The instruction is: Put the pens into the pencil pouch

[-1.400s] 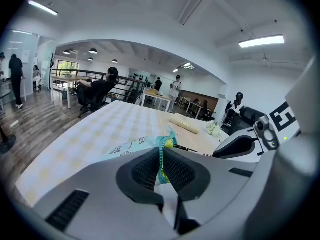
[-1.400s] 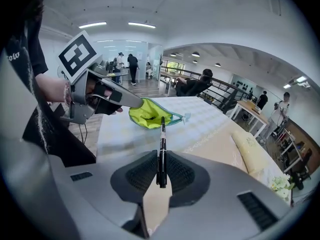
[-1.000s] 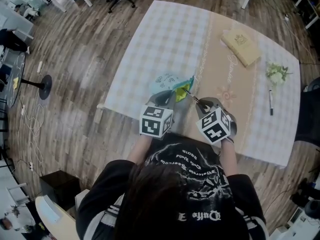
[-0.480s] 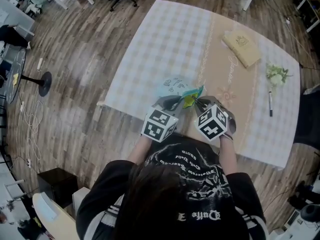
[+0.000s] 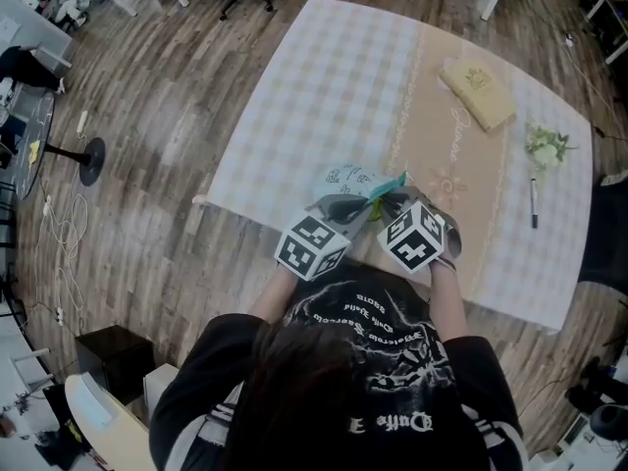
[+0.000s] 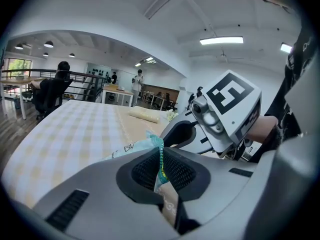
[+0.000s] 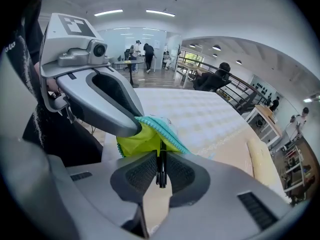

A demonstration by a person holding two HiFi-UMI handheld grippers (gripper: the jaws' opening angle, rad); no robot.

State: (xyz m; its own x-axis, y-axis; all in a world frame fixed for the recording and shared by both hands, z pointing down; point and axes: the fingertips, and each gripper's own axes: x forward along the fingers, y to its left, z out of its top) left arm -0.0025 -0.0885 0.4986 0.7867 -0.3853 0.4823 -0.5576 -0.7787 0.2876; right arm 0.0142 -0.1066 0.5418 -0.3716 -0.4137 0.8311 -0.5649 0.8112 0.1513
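A pale blue pencil pouch (image 5: 351,179) with a teal zip edge and yellow lining (image 7: 142,138) lies near the table's front edge. My left gripper (image 6: 160,160) is shut on the pouch's zip edge (image 6: 159,149) and holds the mouth up. My right gripper (image 7: 161,170) is shut on a black pen (image 7: 161,163) whose tip points into the yellow opening. In the head view the two grippers (image 5: 345,205) (image 5: 389,204) meet at the pouch's right end. A second black pen (image 5: 533,202) lies far right on the cloth.
A checked cloth (image 5: 324,86) with a beige runner (image 5: 442,135) covers the table. A tan book (image 5: 478,91) lies at the back right, and a small flower sprig (image 5: 545,145) beside it. Wooden floor and office chairs lie beyond the table's far edge.
The left gripper has carried the pouch to the right and turned it. The right gripper has closed in, and the pen now sits at the pouch's mouth.
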